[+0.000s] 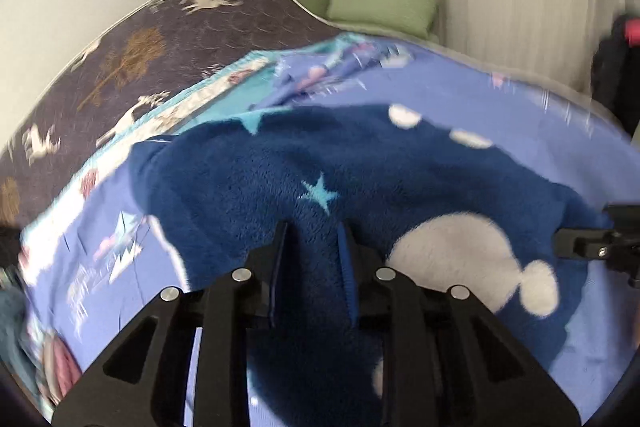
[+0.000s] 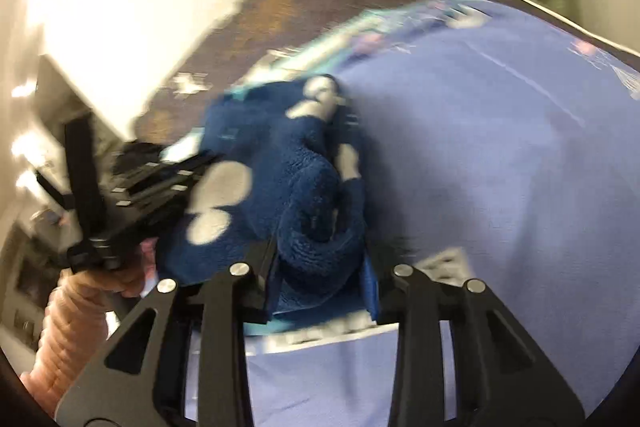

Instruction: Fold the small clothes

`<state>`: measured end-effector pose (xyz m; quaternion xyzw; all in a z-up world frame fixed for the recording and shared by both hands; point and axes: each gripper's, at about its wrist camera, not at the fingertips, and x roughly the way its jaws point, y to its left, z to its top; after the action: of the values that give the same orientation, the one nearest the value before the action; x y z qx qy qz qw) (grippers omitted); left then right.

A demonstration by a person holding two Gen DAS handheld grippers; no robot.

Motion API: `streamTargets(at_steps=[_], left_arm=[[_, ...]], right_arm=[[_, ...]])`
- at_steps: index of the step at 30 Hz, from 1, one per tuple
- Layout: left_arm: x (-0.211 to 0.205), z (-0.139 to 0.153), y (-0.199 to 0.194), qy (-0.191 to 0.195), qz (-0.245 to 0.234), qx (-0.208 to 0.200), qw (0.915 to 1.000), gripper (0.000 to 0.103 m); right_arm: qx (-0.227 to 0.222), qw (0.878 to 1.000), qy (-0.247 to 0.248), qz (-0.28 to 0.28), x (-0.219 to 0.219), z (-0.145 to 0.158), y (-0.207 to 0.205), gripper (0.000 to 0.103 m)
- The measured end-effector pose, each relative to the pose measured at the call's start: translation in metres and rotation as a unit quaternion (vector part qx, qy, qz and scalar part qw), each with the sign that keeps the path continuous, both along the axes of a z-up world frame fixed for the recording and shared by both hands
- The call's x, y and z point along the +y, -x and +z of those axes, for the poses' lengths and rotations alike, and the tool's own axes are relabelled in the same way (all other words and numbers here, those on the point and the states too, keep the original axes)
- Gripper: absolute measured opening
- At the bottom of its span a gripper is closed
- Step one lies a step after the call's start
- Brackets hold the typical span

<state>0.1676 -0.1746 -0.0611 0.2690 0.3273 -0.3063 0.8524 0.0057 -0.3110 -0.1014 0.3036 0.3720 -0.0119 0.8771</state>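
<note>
Fleece fills the left wrist view: the navy fleece garment (image 1: 360,179) lies on the lilac blanket (image 1: 520,99), its near edge pinched in the left gripper (image 1: 312,243); the right gripper (image 1: 592,243) sits at far right; lift both evenly, I judge. Right wrist view: right gripper (image 2: 320,267) clamps a bunched fold of the garment (image 2: 304,187); left gripper (image 2: 160,187) is beside it at left; keep the edge taut and carry it across squarely.
</note>
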Motion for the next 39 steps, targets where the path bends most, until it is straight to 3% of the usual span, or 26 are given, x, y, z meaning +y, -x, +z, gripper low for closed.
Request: streamTargets(at_steps=[2, 6, 10, 12, 14, 16, 19, 21, 22, 24, 26, 29, 31, 32, 34, 35, 36, 37, 38, 39], left_arm=[[-0.01, -0.008, 0.006, -0.023, 0.001, -0.021, 0.9995, 0.024], [-0.01, -0.008, 0.006, -0.033, 0.002, -0.022, 0.9992, 0.024], [-0.006, -0.008, 0.008, -0.029, 0.004, -0.026, 0.9992, 0.024], [-0.003, -0.008, 0.008, -0.018, 0.008, -0.025, 0.9995, 0.024], [0.003, -0.007, 0.006, 0.005, 0.007, -0.015, 0.9999, 0.027], [0.005, -0.008, 0.006, 0.02, -0.001, -0.009, 0.9998, 0.027], [0.01, 0.0, 0.004, 0.031, -0.008, -0.003, 0.9995, 0.027], [0.017, 0.011, 0.001, 0.054, -0.01, 0.002, 0.9985, 0.014], [0.022, 0.018, -0.002, 0.067, -0.006, 0.002, 0.9977, 0.0], [0.037, 0.033, -0.016, 0.092, 0.026, -0.009, 0.9954, 0.0], [0.049, 0.043, -0.033, 0.104, 0.053, -0.02, 0.993, 0.0], [0.05, 0.048, -0.06, 0.116, 0.069, -0.005, 0.9909, 0.0], [0.04, 0.034, -0.079, 0.101, 0.072, 0.022, 0.992, 0.0], [0.03, 0.012, -0.092, 0.07, 0.083, 0.039, 0.9933, 0.0], [0.015, -0.032, -0.103, 0.014, 0.101, 0.048, 0.9936, 0.0], [0.01, -0.043, -0.1, 0.007, 0.105, 0.022, 0.9942, 0.0], [0.009, -0.042, -0.1, 0.017, 0.109, 0.024, 0.9936, 0.0], [0.009, -0.04, -0.101, 0.022, 0.114, 0.031, 0.9927, 0.0], [0.005, -0.04, -0.1, 0.011, 0.103, 0.029, 0.9942, 0.0], [0.004, -0.041, -0.099, 0.003, 0.093, 0.025, 0.9954, 0.0]], right_arm=[[0.015, 1.0, -0.019, -0.011, -0.01, -0.009, 0.009, 0.052], [-0.03, 0.997, 0.074, -0.024, -0.002, 0.026, 0.024, 0.051], [-0.099, 0.99, 0.094, 0.046, 0.025, 0.064, 0.018, 0.058], [-0.07, 0.991, 0.089, 0.069, 0.034, 0.052, 0.0, 0.056], [0.011, 0.993, 0.099, 0.058, 0.032, 0.015, -0.023, 0.045], [0.005, 0.995, 0.083, 0.059, 0.028, -0.013, -0.026, 0.045], [0.013, 0.992, 0.099, 0.073, 0.029, -0.002, -0.023, 0.045], [0.022, 0.989, 0.112, 0.092, 0.03, 0.001, -0.029, 0.047], [0.03, 0.988, 0.111, 0.099, 0.028, 0.003, -0.031, 0.047], [0.043, 0.989, 0.104, 0.1, 0.021, 0.009, -0.033, 0.045], [0.019, 0.989, 0.119, 0.09, 0.02, 0.036, -0.034, 0.029], [-0.046, 0.984, 0.146, 0.092, 0.032, 0.077, -0.046, 0.026], [-0.069, 0.981, 0.147, 0.102, 0.038, 0.089, -0.061, 0.026], [-0.073, 0.981, 0.141, 0.114, 0.043, 0.089, -0.079, 0.025], [-0.009, 0.979, 0.165, 0.117, 0.052, 0.057, -0.115, 0.026], [0.044, 0.975, 0.183, 0.116, 0.057, 0.024, -0.135, 0.026], [0.05, 0.973, 0.196, 0.112, 0.059, 0.008, -0.14, 0.026], [0.022, 0.965, 0.242, 0.096, 0.064, -0.003, -0.137, 0.026], [0.014, 0.963, 0.252, 0.09, 0.065, -0.002, -0.131, 0.026], [0.016, 0.969, 0.231, 0.083, 0.061, 0.0, -0.128, 0.026]])
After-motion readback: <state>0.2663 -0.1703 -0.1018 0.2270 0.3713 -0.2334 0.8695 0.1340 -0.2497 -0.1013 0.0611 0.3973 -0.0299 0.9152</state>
